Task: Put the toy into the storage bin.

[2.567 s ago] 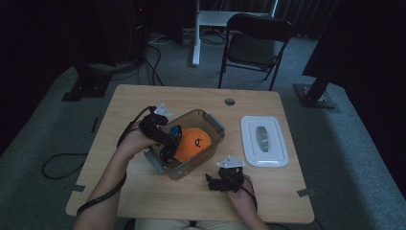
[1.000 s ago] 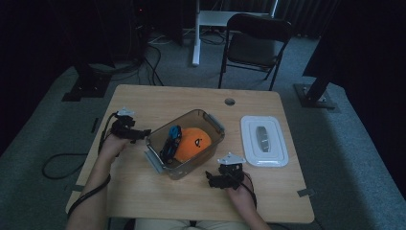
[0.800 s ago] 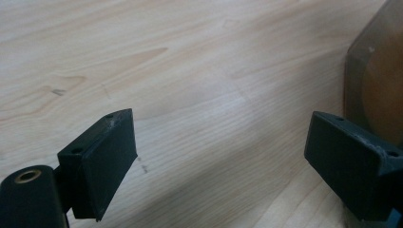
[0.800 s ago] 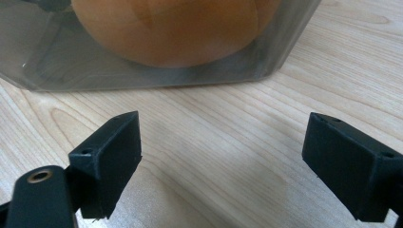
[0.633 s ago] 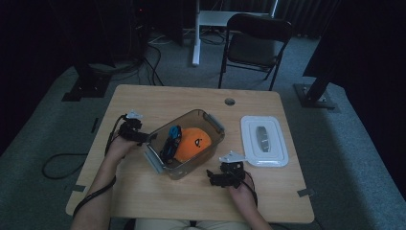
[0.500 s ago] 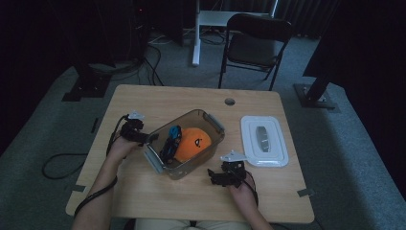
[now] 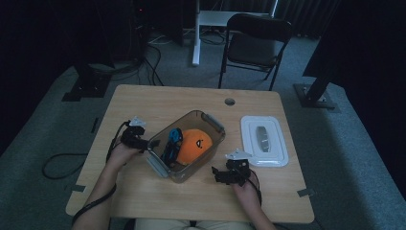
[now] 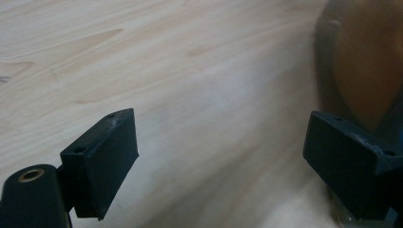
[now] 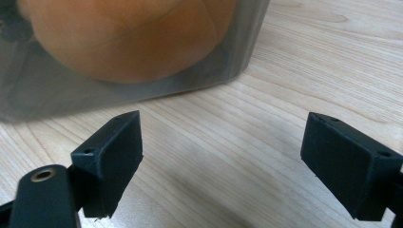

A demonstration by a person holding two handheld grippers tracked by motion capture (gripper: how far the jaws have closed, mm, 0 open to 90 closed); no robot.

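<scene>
Left gripper (image 7: 143, 143) moved toward diagonal bin (image 7: 210, 125) (long axis far-right); both jaws apart.

In the left gripper view, the clear plastic storage bin (image 8: 366, 61) is blurred and cut off by the right edge. In the right gripper view, the top edge crops the round orange object (image 9: 128, 38) inside it. In the high view, the small blue item (image 7: 172, 141) beside the orange one is too small to identify.
</scene>
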